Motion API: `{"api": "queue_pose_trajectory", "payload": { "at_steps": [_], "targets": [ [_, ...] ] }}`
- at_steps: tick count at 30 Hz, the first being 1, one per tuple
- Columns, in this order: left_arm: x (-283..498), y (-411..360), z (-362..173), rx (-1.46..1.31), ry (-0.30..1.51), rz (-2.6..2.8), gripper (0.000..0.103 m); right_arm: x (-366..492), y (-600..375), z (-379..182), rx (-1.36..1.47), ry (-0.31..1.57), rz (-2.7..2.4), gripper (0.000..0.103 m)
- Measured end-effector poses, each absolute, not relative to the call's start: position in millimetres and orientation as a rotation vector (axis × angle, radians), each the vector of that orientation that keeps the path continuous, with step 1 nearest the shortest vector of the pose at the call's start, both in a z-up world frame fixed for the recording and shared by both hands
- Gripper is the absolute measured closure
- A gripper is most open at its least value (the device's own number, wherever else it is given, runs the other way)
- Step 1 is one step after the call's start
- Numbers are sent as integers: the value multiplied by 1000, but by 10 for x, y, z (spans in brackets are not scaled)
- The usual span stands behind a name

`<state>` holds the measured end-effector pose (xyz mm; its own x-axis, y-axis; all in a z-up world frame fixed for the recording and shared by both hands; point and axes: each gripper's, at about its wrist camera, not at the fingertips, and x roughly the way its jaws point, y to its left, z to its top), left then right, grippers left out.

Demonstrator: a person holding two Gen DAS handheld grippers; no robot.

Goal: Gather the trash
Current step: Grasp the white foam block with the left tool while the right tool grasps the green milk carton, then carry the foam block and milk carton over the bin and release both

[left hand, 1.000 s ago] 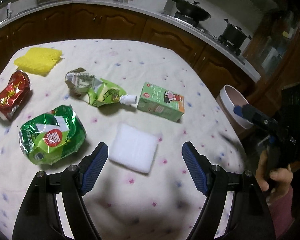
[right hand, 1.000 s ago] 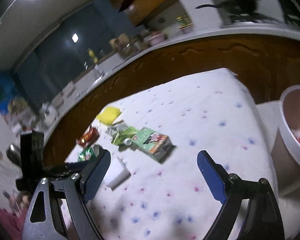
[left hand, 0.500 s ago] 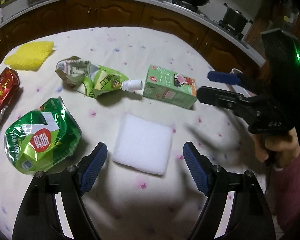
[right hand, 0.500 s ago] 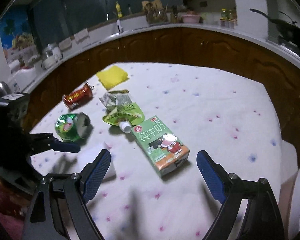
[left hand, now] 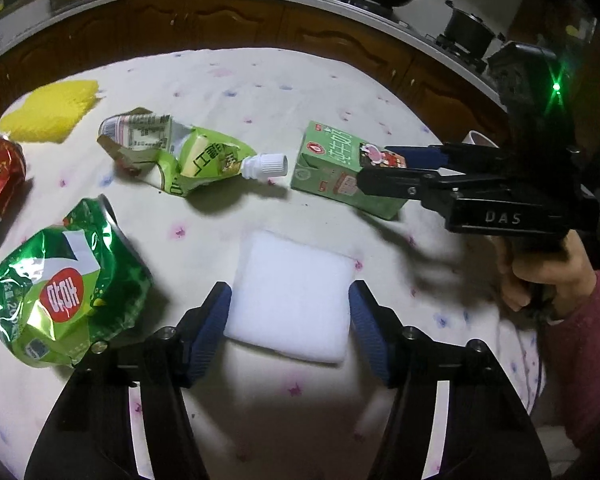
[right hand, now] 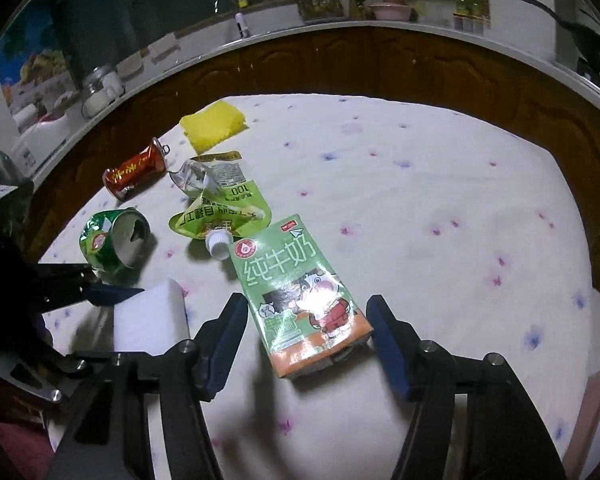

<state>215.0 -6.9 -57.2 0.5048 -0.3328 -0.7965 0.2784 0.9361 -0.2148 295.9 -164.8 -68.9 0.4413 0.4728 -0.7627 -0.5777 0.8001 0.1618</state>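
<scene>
Step in hand, I'd say: approach, both grabs pending. Left gripper (left hand: 288, 320), fingers spread, straddles the white foam pad (left hand: 290, 296); nothing gripped. Right gripper (right hand: 306, 344), fingers apart, flanks the milk carton (right hand: 300, 300), which lies flat. Next: lower and close w/o crushing. Tabletop (right hand: 440, 200) has a floral cloth; dim kitchen, wood cabinets (left hand: 220, 24) behind.

Left gripper (left hand: 288, 314): black angular arms, ribbed blue pads (left hand: 214, 322), silver screws at the joints. Right gripper (left hand: 374, 160), seen at right of frame: same build, "DAS" printed on the black body, green LED lit on top. It is gripped by a bare-skinned hand (left hand: 540, 276) in a dark pink sleeve (left hand: 592, 344).
</scene>
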Motion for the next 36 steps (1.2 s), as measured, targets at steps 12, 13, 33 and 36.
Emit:
{"api": "queue_pose_trajectory", "payload": {
  "at_steps": [12, 13, 33, 36],
  "targets": [
    [2174, -20, -348, -182, 905, -351, 45, 2502, -2286, -542, 168, 867, 481, 45],
    [2162, -27, -317, -186, 896, -353, 45, 2471, -2326, -532, 189, 860, 470, 45],
    [2057, -526, -114, -242, 823, -366, 45, 1720, -2929, -437, 449, 674, 223, 48],
    [2043, -605, -95, -237, 821, -377, 45, 1682, -3003, -459, 460, 671, 205, 48]
  ]
}}
